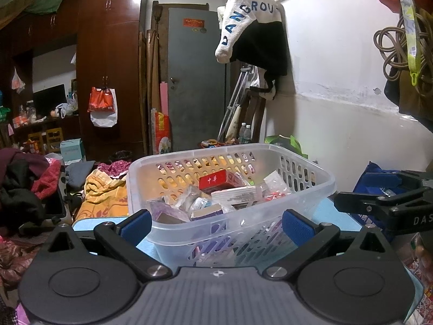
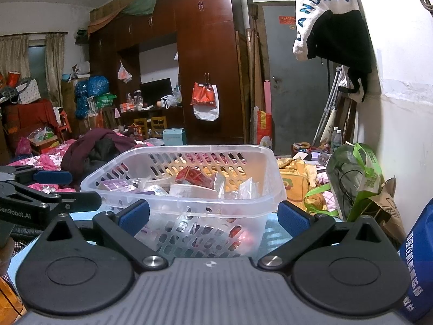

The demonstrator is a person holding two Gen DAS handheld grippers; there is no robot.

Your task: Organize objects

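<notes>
A clear plastic basket [image 1: 305, 159] [image 2: 102, 174] stands on a light blue surface [image 1: 89, 222] [image 2: 273, 233]. It holds a red box [image 1: 212, 180] [image 2: 193, 176], white and purple packets and several clear wrappers. My left gripper [image 1: 216, 224] is open, and the basket's near corner sits between its blue pads [image 1: 136, 224] without being squeezed. My right gripper [image 2: 213, 216] is open too, its pads [image 2: 293, 218] on either side of the basket's near wall. Each gripper shows in the other's view: the right one [image 1: 379, 203], the left one [image 2: 40, 195].
A green bag [image 2: 357, 178] and a blue bag [image 2: 416, 265] crowd the right side by the white wall. Yellow cloth [image 1: 105, 192] and a pile of clothes [image 1: 27, 184] lie to the left and behind. A white and black garment [image 1: 251, 27] hangs overhead.
</notes>
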